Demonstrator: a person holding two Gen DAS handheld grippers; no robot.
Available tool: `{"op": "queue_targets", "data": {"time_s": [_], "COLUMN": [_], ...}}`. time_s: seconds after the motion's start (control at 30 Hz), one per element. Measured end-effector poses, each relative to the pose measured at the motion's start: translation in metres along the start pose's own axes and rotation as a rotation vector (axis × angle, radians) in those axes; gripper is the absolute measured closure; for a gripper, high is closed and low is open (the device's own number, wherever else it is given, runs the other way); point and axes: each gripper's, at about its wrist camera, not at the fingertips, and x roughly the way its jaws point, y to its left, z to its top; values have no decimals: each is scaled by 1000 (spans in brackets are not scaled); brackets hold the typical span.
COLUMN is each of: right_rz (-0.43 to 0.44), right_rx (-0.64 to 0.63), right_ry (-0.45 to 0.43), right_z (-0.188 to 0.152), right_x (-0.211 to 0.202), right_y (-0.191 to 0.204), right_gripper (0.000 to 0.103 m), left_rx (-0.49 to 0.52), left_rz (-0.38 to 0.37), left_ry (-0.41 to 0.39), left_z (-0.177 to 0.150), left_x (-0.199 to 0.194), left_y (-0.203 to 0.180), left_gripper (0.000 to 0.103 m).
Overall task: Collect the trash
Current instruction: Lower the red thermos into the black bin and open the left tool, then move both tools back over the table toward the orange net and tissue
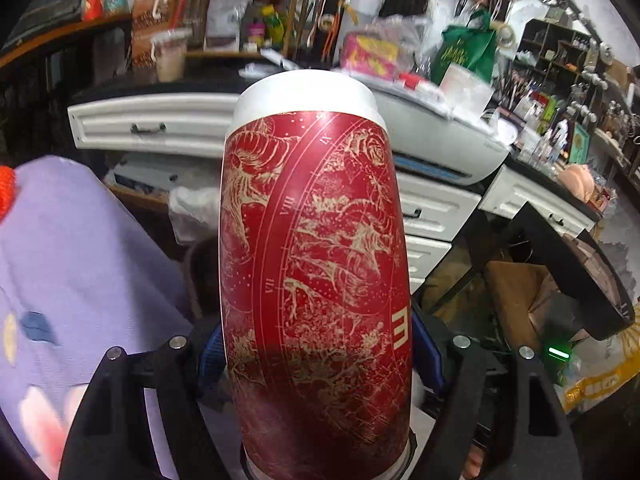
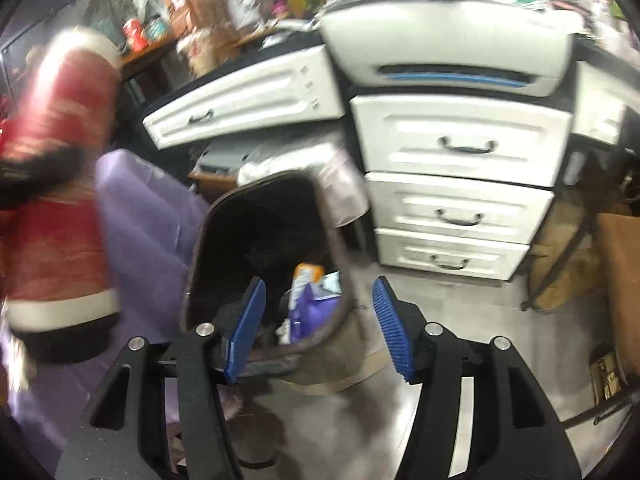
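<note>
A tall red can (image 1: 316,260) with a gold pattern and white ends fills the left wrist view. My left gripper (image 1: 320,348) is shut on its lower half, a blue pad (image 1: 428,352) showing at each side. In the right wrist view the same can (image 2: 60,184) hangs blurred at the left. My right gripper (image 2: 318,320) is open and empty, its blue pads (image 2: 248,324) apart just above the near rim of a dark trash bin (image 2: 200,240). Inside the bin lie a purple wrapper (image 2: 306,308) and an orange-and-white packet (image 2: 306,274).
A purple cloth (image 2: 148,216) lies left of the bin. White drawers (image 2: 460,144) with dark handles stand behind it, a white printer (image 2: 452,48) on top. A cardboard box (image 2: 620,272) and black frame legs are at the right. Cluttered shelves (image 1: 240,20) fill the back.
</note>
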Motion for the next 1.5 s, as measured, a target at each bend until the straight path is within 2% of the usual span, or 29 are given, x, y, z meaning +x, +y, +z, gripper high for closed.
{"op": "queue_targets", "data": {"time_s": [0.13, 0.23, 0.43, 0.53, 0.6, 0.7, 0.73, 0.83, 0.9, 1.03, 1.2, 1.4, 1.5], "right_rz": [-25, -49, -28, -16, -42, -52, -54, -63, -77, -79, -54, 4, 59], "right_rx": [21, 22, 64, 61, 28, 19, 25, 36, 31, 40, 43, -30, -74], "right_ry": [-41, -61, -81, -85, -85, -94, -98, -115, -128, -133, -127, -96, -63], "right_z": [-16, -28, -47, -52, -54, -53, -53, -50, -48, -45, -43, -38, -35], "right_x": [-34, -55, -86, -95, -97, -98, -99, -104, -108, -113, -114, -108, -101], "right_y": [-21, -31, -46, -45, -40, -36, -36, -38, -38, -39, -30, 10, 38], "right_gripper": [45, 44, 43, 43, 43, 41, 41, 41, 38, 37, 36, 36, 36], "left_rx": [37, 27, 61, 31, 19, 53, 72, 80, 60, 39, 53, 70, 63], "left_rz": [81, 116, 214, 221, 225, 242, 244, 228, 177, 99, 43, 40, 68], "left_ry": [49, 79, 84, 100, 114, 106, 87, 71, 45, -31, -85, -142, -145], "left_z": [-6, -10, -14, -12, -13, -11, -10, -6, -2, 4, 8, -3, -15], "left_x": [39, 66, 95, 108, 114, 113, 108, 98, 84, 41, -15, -77, -102], "left_y": [-9, -7, -4, 3, 4, -3, -6, -13, -17, -29, -32, -12, 11], "left_gripper": [28, 28, 28, 28, 27, 12, 7, 6, 6, 5, 5, 5, 5]}}
